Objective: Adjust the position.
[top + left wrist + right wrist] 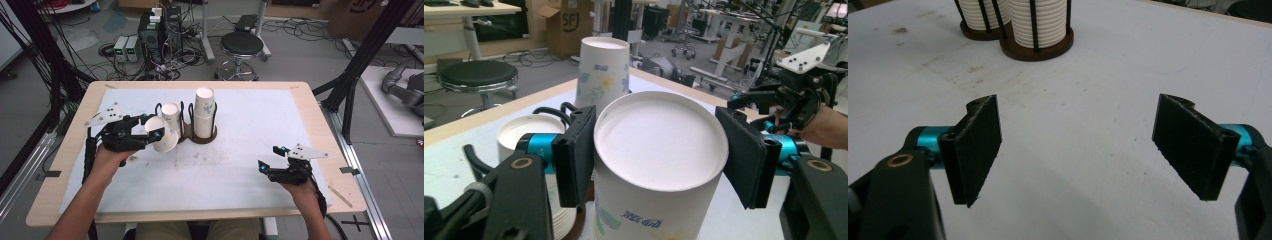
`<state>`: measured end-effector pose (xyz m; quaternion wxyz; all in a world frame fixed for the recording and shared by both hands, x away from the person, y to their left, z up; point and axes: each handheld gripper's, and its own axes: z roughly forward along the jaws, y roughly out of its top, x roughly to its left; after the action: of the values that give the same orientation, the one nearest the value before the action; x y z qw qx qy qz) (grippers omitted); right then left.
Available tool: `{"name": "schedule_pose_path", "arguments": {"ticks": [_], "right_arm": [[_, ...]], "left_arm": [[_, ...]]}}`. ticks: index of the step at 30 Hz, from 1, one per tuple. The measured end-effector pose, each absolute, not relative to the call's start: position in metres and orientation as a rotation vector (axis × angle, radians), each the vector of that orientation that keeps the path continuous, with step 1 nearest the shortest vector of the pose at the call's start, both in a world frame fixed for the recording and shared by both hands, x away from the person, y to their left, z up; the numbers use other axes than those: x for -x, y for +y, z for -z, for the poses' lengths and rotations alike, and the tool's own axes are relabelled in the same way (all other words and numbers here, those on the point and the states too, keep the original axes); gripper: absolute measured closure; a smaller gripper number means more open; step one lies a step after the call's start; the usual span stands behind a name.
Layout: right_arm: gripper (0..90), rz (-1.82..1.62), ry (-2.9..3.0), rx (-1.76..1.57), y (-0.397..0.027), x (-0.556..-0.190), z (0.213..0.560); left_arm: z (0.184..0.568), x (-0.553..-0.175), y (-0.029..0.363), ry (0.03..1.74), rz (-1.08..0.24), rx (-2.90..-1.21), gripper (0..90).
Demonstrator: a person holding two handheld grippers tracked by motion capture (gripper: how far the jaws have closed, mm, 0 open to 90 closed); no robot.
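Paper cup between left tongs

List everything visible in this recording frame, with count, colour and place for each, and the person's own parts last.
Held white paper cup with blue print: one, tilted, clamped upside down in the left gripper, just left of the holder.
Dark round-based wire cup holder: one, two bays, middle of the table's far half.
Short stack of white paper cups: one, left bay.
Tall stack of white paper cups: one, right bay.
White table mat: one, stained, covering the tabletop.
Light wooden table: one.
Black round stool: one, on the floor beyond the table.
Left gripper: black, blue-tipped, shut on the cup.
Right gripper: black, jaws open, nothing between them, near right of the mat.
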<state>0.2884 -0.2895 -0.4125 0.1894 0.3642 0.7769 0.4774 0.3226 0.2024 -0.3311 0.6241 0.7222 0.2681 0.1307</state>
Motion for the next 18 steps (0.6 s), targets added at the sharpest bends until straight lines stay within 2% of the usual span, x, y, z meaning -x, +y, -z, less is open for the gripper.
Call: {"name": "schedule_pose_path", "arguments": {"ticks": [18], "right_arm": [[20.3, -1.477, 2.371, -0.821, -0.245, -0.294, 0.399]], "left_arm": [[0.352, -0.316, 0.170, 0.546, -0.237, -1.728, 36.0]]}}
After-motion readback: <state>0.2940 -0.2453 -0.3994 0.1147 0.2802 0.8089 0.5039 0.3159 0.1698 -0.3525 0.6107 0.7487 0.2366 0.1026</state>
